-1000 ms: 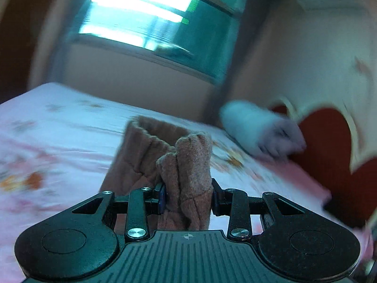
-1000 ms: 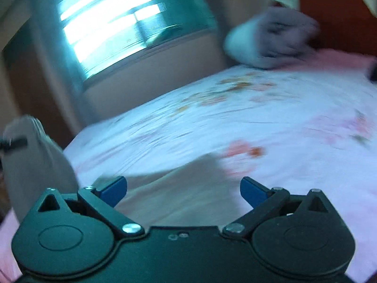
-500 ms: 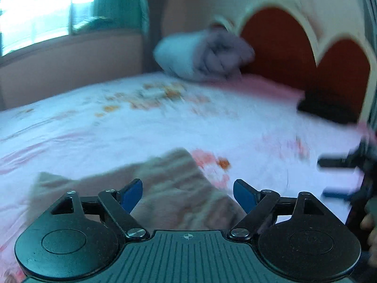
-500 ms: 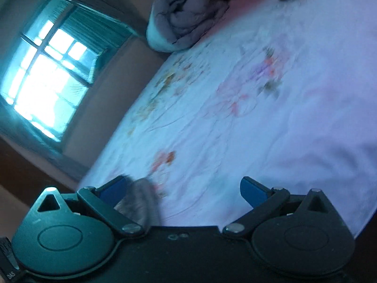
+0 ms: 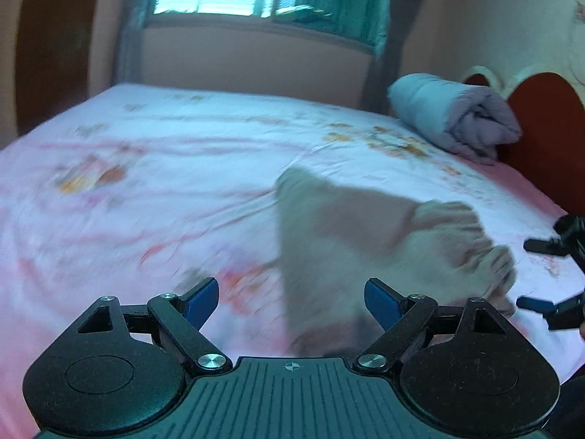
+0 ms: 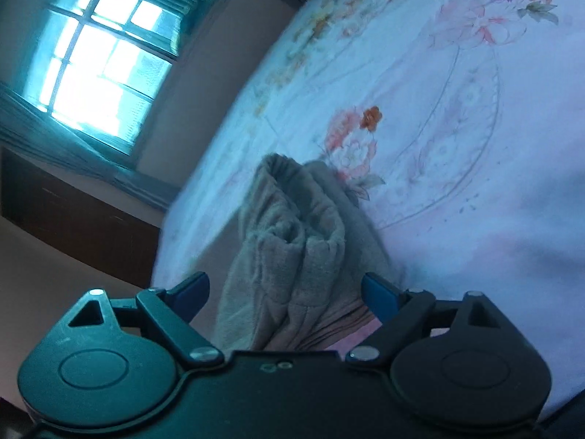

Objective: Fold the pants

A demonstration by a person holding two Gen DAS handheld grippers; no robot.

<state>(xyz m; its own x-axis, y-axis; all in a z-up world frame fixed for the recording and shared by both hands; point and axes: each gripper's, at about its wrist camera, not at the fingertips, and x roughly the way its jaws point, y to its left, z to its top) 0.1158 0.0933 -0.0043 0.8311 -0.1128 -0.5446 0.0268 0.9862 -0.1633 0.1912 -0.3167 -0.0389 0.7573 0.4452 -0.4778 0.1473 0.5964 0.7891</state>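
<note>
Pants (image 6: 292,252): soft, limp, bunched on bed (image 5: 182,153), best taken at waistband; left tool (image 5: 291,301) spread, empty; right tool (image 6: 285,292) closing, cloth between, ungripped.

Both handheld grippers are matt black: the left gripper (image 5: 291,298) has a ribbed grey-black body with a small crosshair mark at its front edge, and two round housings with shallow discs. Silver screw heads pin its angled linkage arms, which end in blue fingertip pads (image 5: 202,299). The right gripper (image 6: 285,292) matches, with a smooth body and two tiny holes at its front edge.
</note>
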